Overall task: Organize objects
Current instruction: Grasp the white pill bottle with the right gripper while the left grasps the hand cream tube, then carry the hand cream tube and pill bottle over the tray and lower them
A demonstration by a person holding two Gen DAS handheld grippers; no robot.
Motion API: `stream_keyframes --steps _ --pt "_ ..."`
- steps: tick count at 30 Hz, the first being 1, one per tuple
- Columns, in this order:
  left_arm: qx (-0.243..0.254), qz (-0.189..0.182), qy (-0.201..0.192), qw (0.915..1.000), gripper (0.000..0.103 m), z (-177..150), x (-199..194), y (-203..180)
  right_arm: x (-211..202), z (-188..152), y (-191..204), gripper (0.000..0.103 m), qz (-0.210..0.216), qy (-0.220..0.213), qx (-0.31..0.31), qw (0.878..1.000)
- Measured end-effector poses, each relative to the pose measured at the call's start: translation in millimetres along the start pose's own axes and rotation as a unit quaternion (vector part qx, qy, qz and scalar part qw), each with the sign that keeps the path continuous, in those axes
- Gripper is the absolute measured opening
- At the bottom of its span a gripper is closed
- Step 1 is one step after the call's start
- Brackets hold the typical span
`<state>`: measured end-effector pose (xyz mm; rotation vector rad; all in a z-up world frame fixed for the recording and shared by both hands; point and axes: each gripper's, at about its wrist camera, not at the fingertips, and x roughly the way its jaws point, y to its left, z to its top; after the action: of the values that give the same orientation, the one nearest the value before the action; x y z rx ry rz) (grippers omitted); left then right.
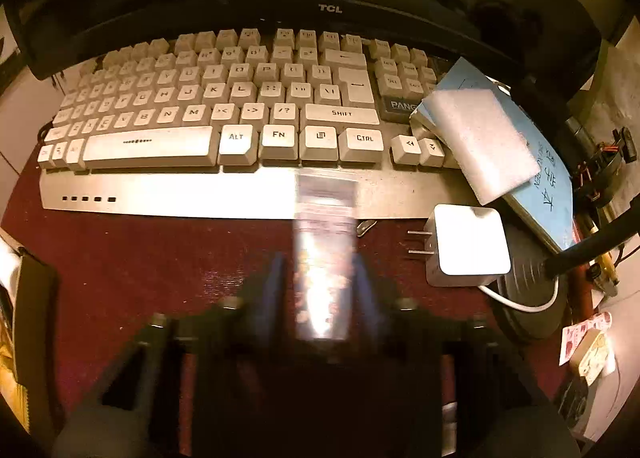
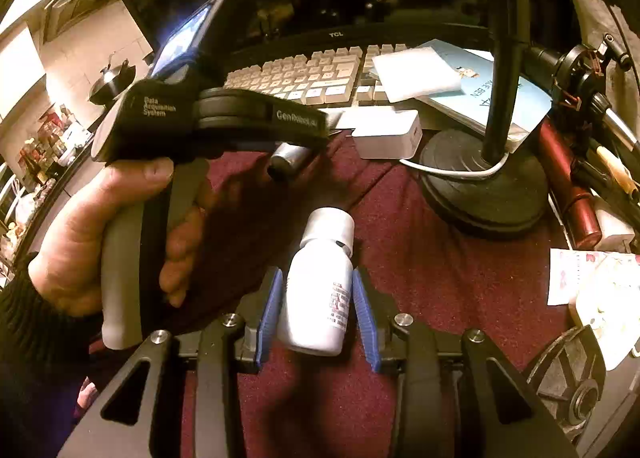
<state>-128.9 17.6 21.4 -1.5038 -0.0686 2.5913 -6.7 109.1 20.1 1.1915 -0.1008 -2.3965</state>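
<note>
In the left wrist view my left gripper [image 1: 319,262] points over the dark red tabletop [image 1: 140,258] toward the keyboard. A blurred, shiny tube [image 1: 324,226] lies along its blue pads and looks gripped. The right wrist view shows that same tube [image 2: 288,160] under the left gripper's tip, and a hand [image 2: 80,226] on its handle. My right gripper [image 2: 317,274] is shut on a white bottle [image 2: 320,298] with a white cap. The bottle stands out forward between the blue pads, above the red surface.
A white keyboard [image 1: 208,106] lies in front of a TCL monitor [image 1: 330,8]. To its right are a blue notebook [image 1: 548,186] with a white foam block [image 1: 480,142] on it, a white charger [image 1: 468,242] and a black stand base [image 2: 484,186]. Clutter lines the right edge.
</note>
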Motion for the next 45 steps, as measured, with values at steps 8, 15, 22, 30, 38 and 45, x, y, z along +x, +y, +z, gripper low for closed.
stream_keyframes --steps 8,15,22,30,38,45 --pt "-0.026 -0.027 0.017 0.9991 0.028 -54 -23 35 0 -1 3 0.036 -0.004 0.001 -0.01 1.0" --pt "-0.064 -0.061 0.001 0.9961 0.028 -119 -51 59 8 7 15 0.036 -0.011 0.012 -0.028 0.999" --pt "-0.081 -0.075 -0.021 0.9936 0.028 -139 -70 67 18 12 30 0.036 -0.009 0.02 -0.05 0.999" --pt "-0.124 -0.109 -0.03 0.9858 0.028 -138 -99 82 31 21 37 0.035 0.028 0.035 -0.051 0.998" --pt "-0.159 -0.147 -0.047 0.9752 0.028 -149 -125 117 28 33 71 0.035 0.088 0.046 -0.067 0.993" --pt "-0.199 -0.14 -0.085 0.9662 0.028 -149 -158 155 28 53 114 0.035 0.13 0.046 -0.108 0.985"
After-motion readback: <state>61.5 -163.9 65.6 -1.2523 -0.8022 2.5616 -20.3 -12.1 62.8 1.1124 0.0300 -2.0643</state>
